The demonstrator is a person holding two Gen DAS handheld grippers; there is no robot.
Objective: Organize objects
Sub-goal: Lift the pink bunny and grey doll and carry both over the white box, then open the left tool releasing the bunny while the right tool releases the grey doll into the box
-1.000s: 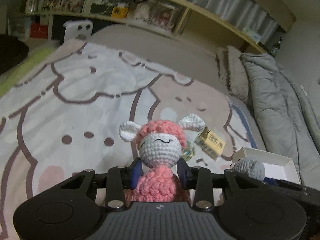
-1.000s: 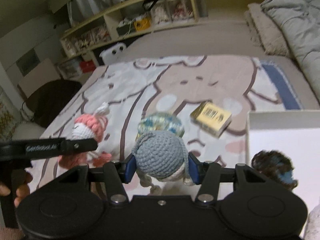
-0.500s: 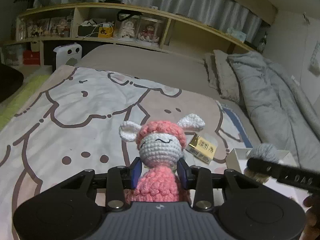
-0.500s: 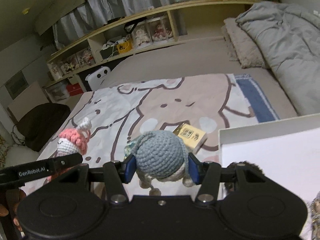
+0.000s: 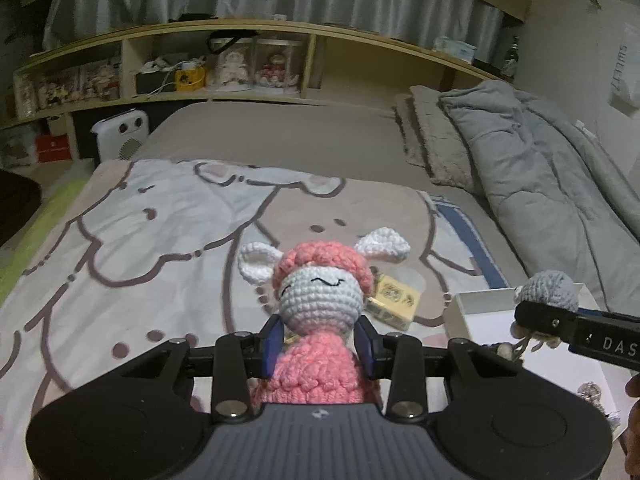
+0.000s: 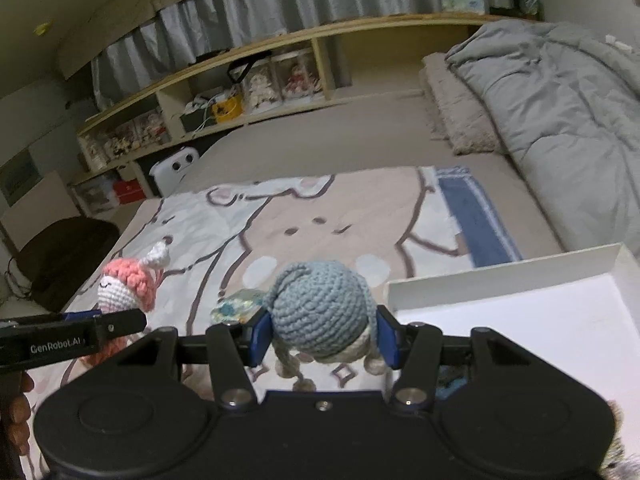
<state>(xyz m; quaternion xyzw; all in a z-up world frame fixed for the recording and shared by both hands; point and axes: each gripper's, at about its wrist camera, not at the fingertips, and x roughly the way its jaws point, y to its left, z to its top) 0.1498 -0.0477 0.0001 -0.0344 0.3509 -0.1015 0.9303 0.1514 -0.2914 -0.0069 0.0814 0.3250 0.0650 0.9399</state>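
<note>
With the left tongs grasping the pink doll and the right tongs grasping the grey doll, each should probably be lowered into the white box just right of them before the tongs release.

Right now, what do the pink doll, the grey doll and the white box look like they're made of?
The pink-and-white crocheted sheep doll looks like soft yarn: looped stitches show all over, with a matte finish. The grey-blue crocheted round-headed doll shows the same knotted stitch rows, so probably yarn too. The white shallow open box has thin, flat, smooth walls, likely cardboard, though stiff plastic is possible.
</note>
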